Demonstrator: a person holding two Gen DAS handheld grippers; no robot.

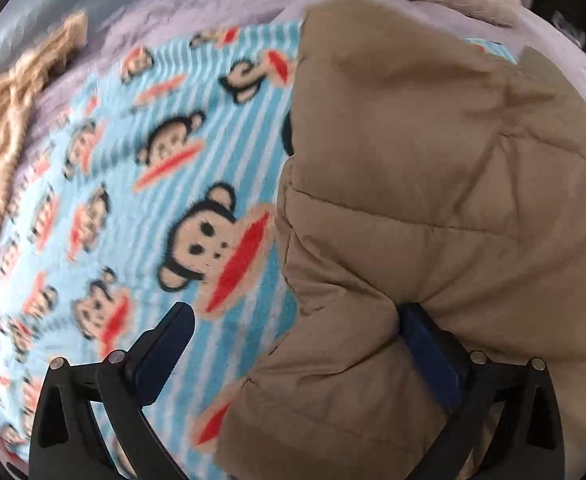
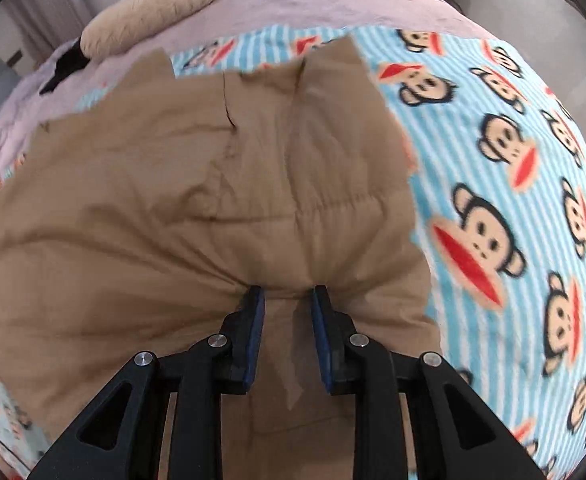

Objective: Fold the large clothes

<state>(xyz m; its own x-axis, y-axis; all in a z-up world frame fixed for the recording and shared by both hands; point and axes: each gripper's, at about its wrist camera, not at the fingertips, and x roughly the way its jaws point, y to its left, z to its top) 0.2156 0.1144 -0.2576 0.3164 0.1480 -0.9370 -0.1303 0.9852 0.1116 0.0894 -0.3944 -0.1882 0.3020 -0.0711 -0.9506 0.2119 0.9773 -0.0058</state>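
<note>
A tan quilted puffer jacket [image 1: 433, 184] lies on a blue striped monkey-print blanket [image 1: 141, 208]. My left gripper [image 1: 297, 320] stands wide open at the jacket's left edge; its right finger [image 1: 429, 352] presses against the fabric, its left finger [image 1: 165, 344] is over the blanket. In the right wrist view the jacket [image 2: 173, 200] fills the middle and left. My right gripper [image 2: 287, 300] is pinched on a bunched fold of the jacket, with fabric between the blue pads.
The blanket [image 2: 513, 200] lies on a lilac bedspread [image 2: 313, 0]. A beige fluffy cushion [image 2: 149, 16] and a black item [image 2: 65, 68] sit at the far end. A tan knitted garment [image 1: 17, 120] lies at the left edge of the bed.
</note>
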